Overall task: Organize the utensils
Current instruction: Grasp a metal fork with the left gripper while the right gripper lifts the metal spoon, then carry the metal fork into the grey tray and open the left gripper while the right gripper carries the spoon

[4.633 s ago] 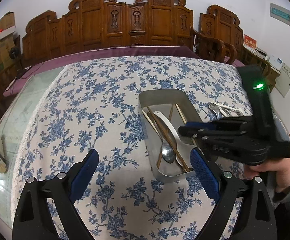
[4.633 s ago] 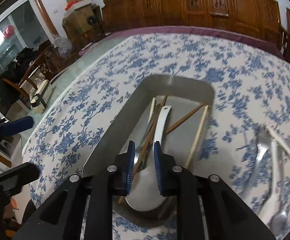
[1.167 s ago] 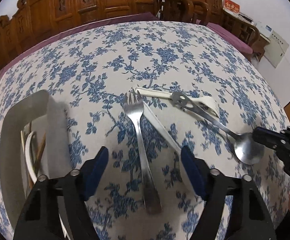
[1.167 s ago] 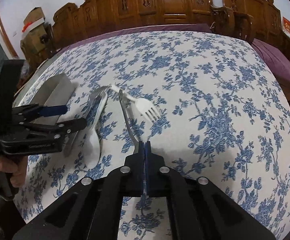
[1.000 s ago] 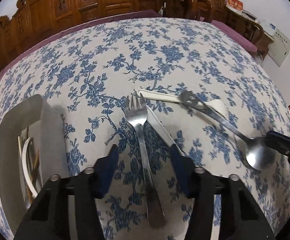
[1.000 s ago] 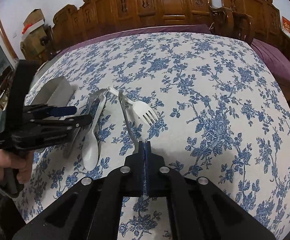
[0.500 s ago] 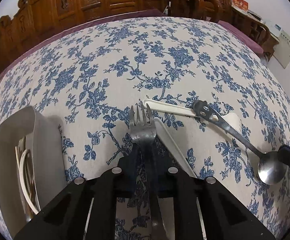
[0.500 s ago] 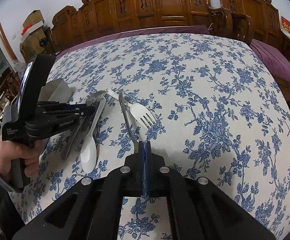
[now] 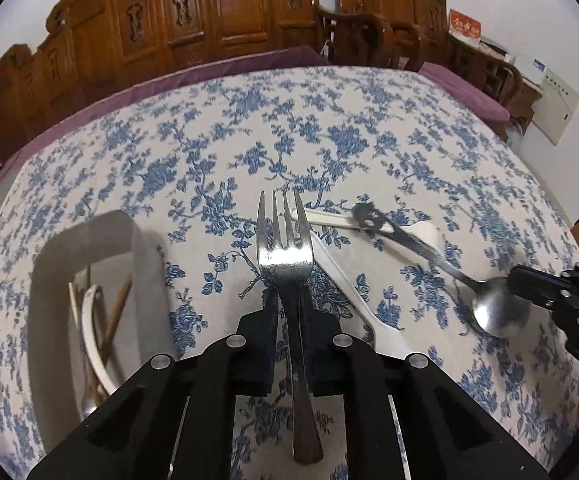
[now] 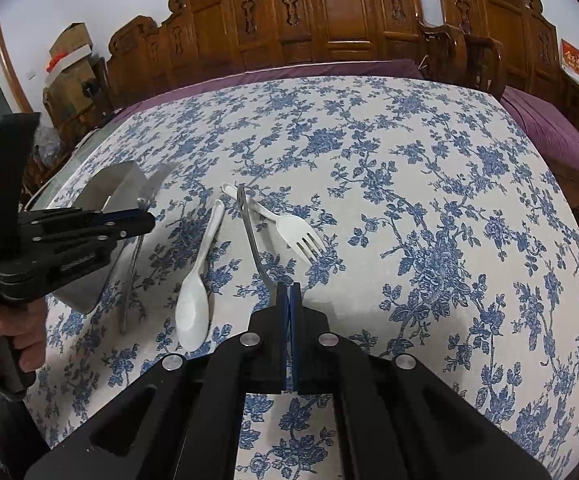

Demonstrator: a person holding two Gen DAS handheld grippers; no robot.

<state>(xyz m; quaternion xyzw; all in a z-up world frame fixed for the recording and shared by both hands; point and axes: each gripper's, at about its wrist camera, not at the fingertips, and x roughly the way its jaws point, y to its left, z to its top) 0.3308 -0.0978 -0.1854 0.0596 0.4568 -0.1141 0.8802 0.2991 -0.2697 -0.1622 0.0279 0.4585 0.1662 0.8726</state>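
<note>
Both tools are now loaded: the left tool (image 9: 289, 312), wide open a second ago, is clamped on the metal fork (image 9: 285, 248). The right tool (image 10: 288, 296) is kept shut on the metal spoon (image 9: 489, 312). Transfer to the tray (image 9: 89, 236) seems next.

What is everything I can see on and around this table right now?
Metal fork: one, silver, gripped by its handle.
Metal spoon: one, silver, gripped by its bowl; handle out over the cloth.
White spoon: one, lying on the cloth.
White fork: one, on the cloth, under the metal spoon's handle.
Tray: one, silver, at the left; holds chopsticks and more cutlery.
Tablecloth: one, white with blue flowers.
Carved chairs: several, brown, along the wall.
Left gripper: black, jaws shut on the fork.
Right gripper: black, jaws shut on the metal spoon.
</note>
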